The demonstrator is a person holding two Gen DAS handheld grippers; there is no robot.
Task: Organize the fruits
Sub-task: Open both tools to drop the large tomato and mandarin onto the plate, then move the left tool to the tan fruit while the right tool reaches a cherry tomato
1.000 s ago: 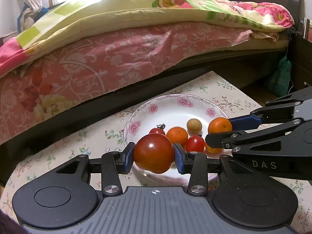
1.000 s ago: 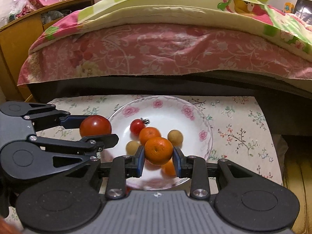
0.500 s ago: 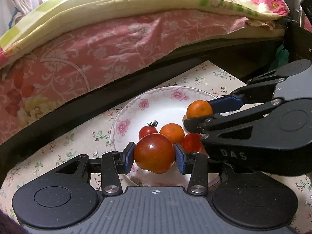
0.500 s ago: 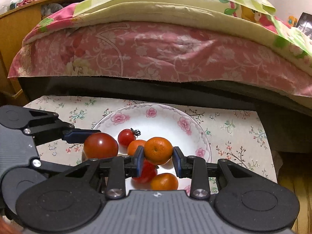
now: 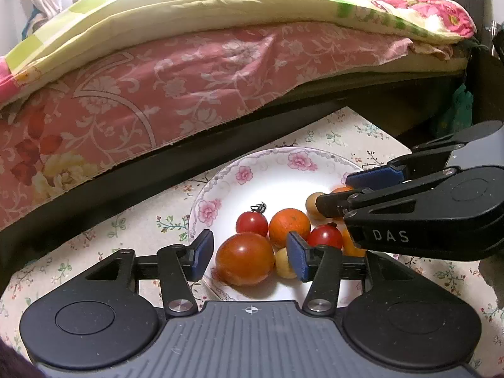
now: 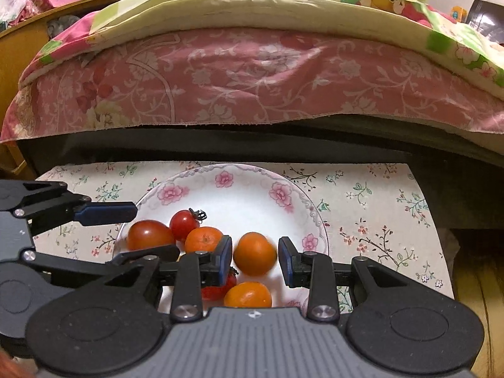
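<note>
Fruits were released onto the plate (image 5: 217, 195): large tomato (image 5: 245, 258) near its front edge, tangerine (image 6: 254, 253) blurred. Left gripper (image 5: 249, 253) and right gripper (image 6: 255, 261), clamped half a second earlier, were found spread apart; both placements judged done.

Three tomatoes (image 5: 245, 259), three oranges (image 5: 289, 223) (two pale fruits (image 5: 285, 264)).

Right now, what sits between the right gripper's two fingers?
An orange, with a gap on each side, so the open right gripper isn't gripping it; it looks motion-blurred over the plate. The right wrist view shows it.
</note>
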